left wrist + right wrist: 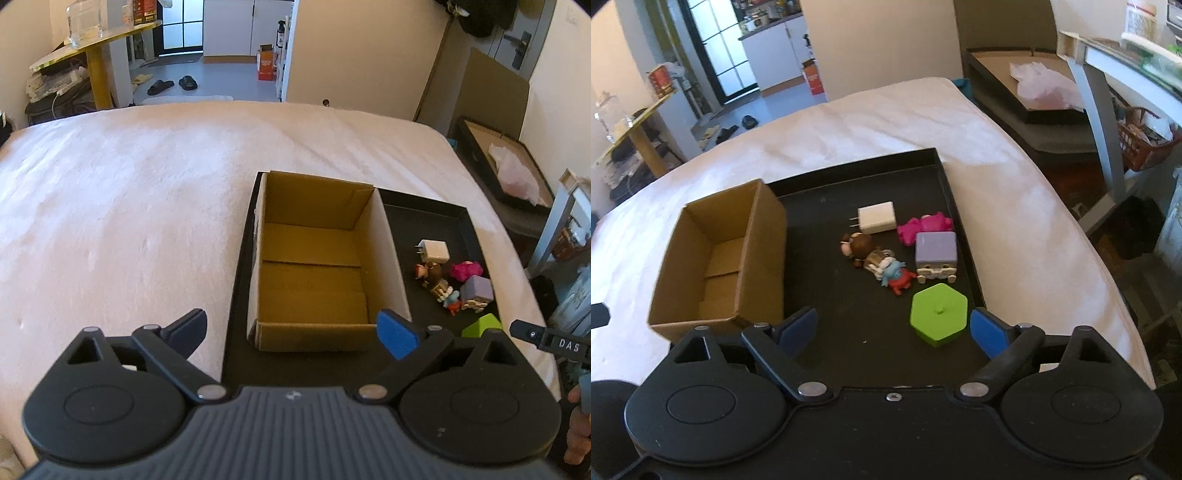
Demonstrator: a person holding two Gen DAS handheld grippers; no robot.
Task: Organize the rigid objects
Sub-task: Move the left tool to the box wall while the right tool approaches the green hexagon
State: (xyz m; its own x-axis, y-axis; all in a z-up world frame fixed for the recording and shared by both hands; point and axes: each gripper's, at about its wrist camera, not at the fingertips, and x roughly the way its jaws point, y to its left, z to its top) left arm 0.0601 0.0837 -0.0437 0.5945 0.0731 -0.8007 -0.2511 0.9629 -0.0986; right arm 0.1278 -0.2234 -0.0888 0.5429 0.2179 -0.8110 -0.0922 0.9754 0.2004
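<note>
Right wrist view: right gripper [893,328] spread wide, nothing between the pads, above black tray [945,192]. Just ahead, green hexagonal box [938,314] on tray floor: probably light, stiff, smooth plastic; best pinched across opposite flat sides. Cardboard box [716,254] left, empty.

In the left wrist view, the green hexagonal box [482,325] is mostly hidden behind the left gripper's [291,332] body, and only a corner shows. The small figurines [445,291] on the black tray [436,214] are too small to identify. A hand [578,424] is cut off by the right edge.
</note>
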